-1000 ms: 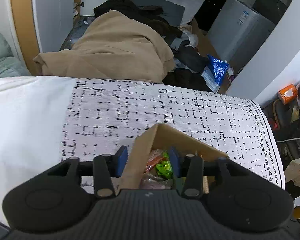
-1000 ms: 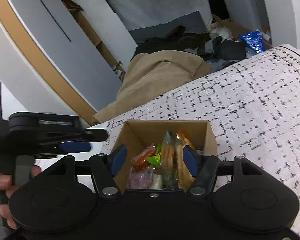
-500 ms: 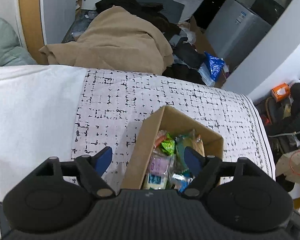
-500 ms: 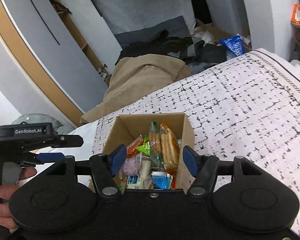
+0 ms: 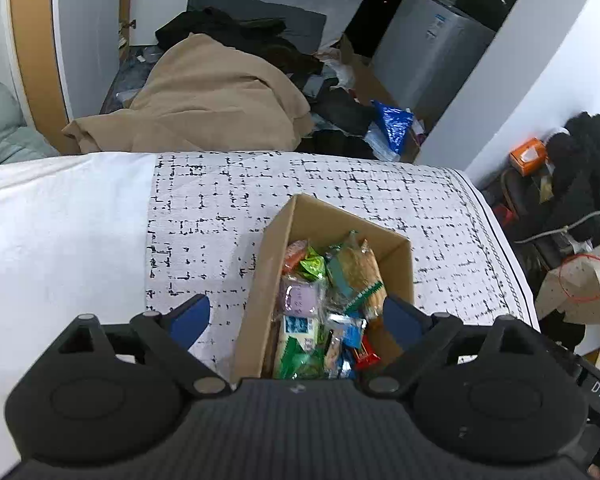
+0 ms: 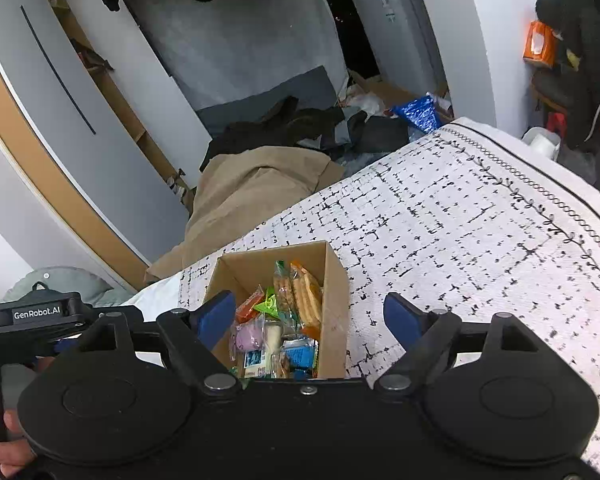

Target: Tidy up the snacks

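The left gripper [image 5: 296, 318] is spread wide and holds nothing. Its blue-padded fingers [image 5: 190, 316] stand on either side of the cardboard box [image 5: 256, 296]: one pad is outboard of the box's left wall, over the cloth, and the other is over the box's right-hand part. Whether the pads touch the cardboard cannot be told.

The right gripper [image 6: 310, 318] is also spread wide and empty. Its left finger [image 6: 216, 316] is in front of the box's left wall; its right finger is clear of the box, over the patterned cloth [image 6: 460, 220].

The cardboard box sits directly ahead of both grippers, open at the top, on the black-and-white patterned cloth. It is filled with packaged snacks [image 5: 324, 312]:
- a purple-labelled pack [image 5: 300, 300] near the middle;
- a clear pack of biscuits [image 5: 360, 272] toward the far right side;
- a green wrapper [image 5: 312, 266] and an orange one at the far end;
- blue, green and red packs at the near end, next to the gripper body.

In the right wrist view the left gripper's body, labelled GenRobot.AI, appears at the left of the right gripper, with a person's hand [image 6: 4, 436] on its handle.

Beyond the cloth's far edge lie a tan blanket [image 5: 212, 100], dark clothing and a blue bag [image 5: 394, 128] on the floor.
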`<state>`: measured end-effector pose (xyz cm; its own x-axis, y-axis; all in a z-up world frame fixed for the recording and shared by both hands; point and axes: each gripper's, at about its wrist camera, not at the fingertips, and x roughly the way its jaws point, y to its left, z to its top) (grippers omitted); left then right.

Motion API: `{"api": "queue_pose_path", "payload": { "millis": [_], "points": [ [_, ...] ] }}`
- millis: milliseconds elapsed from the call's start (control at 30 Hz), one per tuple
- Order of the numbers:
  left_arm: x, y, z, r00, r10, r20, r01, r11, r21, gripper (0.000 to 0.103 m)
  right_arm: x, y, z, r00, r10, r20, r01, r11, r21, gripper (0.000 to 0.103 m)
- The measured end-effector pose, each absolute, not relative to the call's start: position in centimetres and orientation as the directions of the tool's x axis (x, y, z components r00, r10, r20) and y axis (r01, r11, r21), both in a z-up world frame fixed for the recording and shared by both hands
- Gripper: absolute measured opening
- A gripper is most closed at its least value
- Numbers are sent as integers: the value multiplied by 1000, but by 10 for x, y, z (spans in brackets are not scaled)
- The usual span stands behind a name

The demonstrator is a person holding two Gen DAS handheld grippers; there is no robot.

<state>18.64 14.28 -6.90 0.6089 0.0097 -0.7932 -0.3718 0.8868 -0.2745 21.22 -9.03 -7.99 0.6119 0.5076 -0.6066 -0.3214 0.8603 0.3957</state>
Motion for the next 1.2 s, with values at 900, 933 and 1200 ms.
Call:
{"api": "queue_pose_path", "payload": {
  "millis": [900,933,1200],
  "points": [
    [102,97,-21,665,-26,-746,-226,946,-234,103,107,-149,-38,722,423,-548,-240,896,374,103],
    [99,95,-20,669,-22,-743,-220,949,-227,103,103,-151,-36,725,418,-548,-236,897,373,103],
    [71,84,-10,680,5,-733,-208,960,-187,103,73,-166,-29,736,402,-545,-226,904,362,103]
  ]
}}
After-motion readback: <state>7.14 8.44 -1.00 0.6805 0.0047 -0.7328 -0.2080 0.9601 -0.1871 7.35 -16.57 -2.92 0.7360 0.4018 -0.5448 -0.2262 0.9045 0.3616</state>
